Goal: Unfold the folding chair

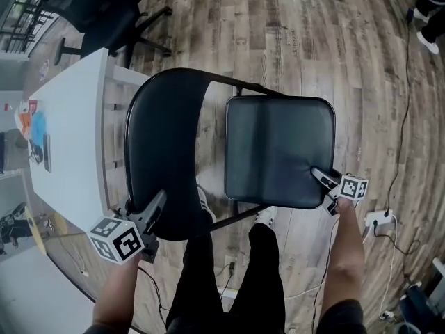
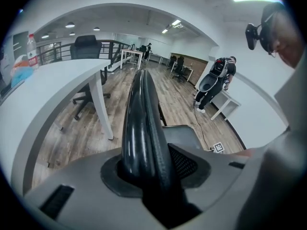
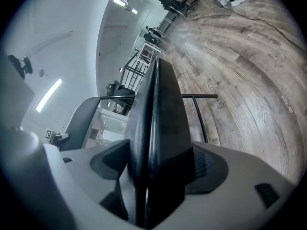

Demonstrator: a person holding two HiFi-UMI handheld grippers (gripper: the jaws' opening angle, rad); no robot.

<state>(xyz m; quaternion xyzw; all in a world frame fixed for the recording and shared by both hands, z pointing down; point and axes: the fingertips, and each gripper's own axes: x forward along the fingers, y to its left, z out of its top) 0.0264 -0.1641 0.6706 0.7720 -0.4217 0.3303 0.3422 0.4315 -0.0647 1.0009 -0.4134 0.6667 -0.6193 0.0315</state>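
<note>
The black folding chair stands on the wood floor in front of me, seen from above in the head view. Its curved backrest is at the left and its padded seat lies flat at the right. My left gripper is shut on the near edge of the backrest, which runs up between the jaws as a black edge in the left gripper view. My right gripper is shut on the seat's near right corner. In the right gripper view the seat edge fills the gap between the jaws.
A long white table stands close to the chair's left, with a black office chair behind it. A power strip and its cable lie on the floor at the right. My legs are just behind the chair. Another person stands far off.
</note>
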